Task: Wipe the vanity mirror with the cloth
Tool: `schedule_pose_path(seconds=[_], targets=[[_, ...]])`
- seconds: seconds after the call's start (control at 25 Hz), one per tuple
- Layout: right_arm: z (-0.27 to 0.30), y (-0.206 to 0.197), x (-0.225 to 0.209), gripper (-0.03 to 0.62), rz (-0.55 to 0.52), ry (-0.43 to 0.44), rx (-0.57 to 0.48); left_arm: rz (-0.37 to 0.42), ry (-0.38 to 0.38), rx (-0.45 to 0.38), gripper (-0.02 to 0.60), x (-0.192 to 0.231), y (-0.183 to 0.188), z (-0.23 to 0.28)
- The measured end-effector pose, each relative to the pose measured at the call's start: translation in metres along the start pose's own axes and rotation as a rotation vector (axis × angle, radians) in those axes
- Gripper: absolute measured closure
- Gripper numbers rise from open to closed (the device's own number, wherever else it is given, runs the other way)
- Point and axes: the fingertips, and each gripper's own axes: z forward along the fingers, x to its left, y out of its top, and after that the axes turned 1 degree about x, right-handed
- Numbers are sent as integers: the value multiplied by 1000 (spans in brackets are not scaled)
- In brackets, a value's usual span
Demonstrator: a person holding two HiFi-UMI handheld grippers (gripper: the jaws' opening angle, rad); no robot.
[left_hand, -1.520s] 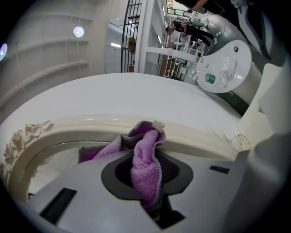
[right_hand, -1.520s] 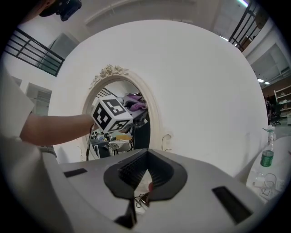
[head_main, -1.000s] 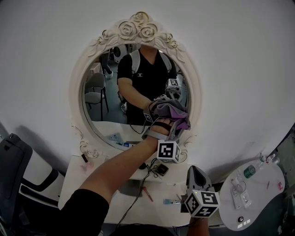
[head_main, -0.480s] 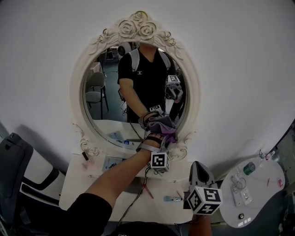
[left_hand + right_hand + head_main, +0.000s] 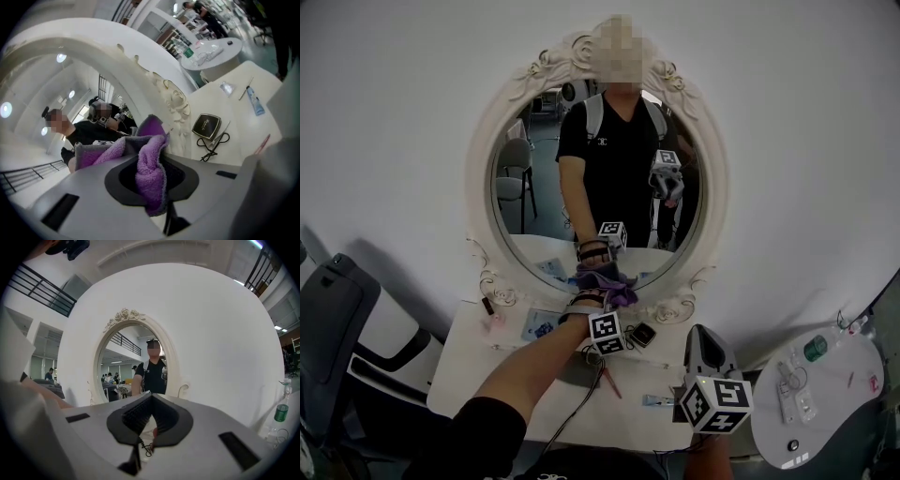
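L gripper [image 5: 598, 298] fingers clamped on purple/grey cloth [image 5: 151, 171], a wad of it bulging between the pads. Cloth sits against the lowest part of the vanity mirror [image 5: 539, 178] glass, just above the bottom of the ornate white frame [image 5: 680, 305]. R gripper [image 5: 151, 420] hangs low at the bench's [image 5: 487, 361] front edge, well apart from the mirror, fingers together at the tips w/ nothing between. Containers: clear bottle w/ green label [image 5: 281, 411] upright on round side table [image 5: 839, 408] to the right, contents can't tell. Black flat case [image 5: 206, 125] lies closed on the bench below the frame, cable [image 5: 213, 143] just beside it; light script on its lid, too small to read. Small tube [image 5: 253, 100] lies flat farther along the bench, print unreadable. Square black/white markers on both gripper cubes.
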Motion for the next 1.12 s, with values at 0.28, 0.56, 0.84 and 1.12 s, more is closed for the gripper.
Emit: schedule_pose_path(seconds=[0.28, 0.56, 0.84, 1.12], targets=[[12, 1, 18, 591, 12, 60, -8, -257, 183, -268, 517, 84, 33, -78], [22, 2, 42, 591, 17, 134, -22, -252, 627, -475, 517, 266, 74, -223], [16, -2, 28, 591, 35, 117, -19, -145, 848, -405, 517, 414, 73, -301], [1, -1, -6, 591, 42, 47, -28, -47, 812, -377, 517, 438, 76, -290]])
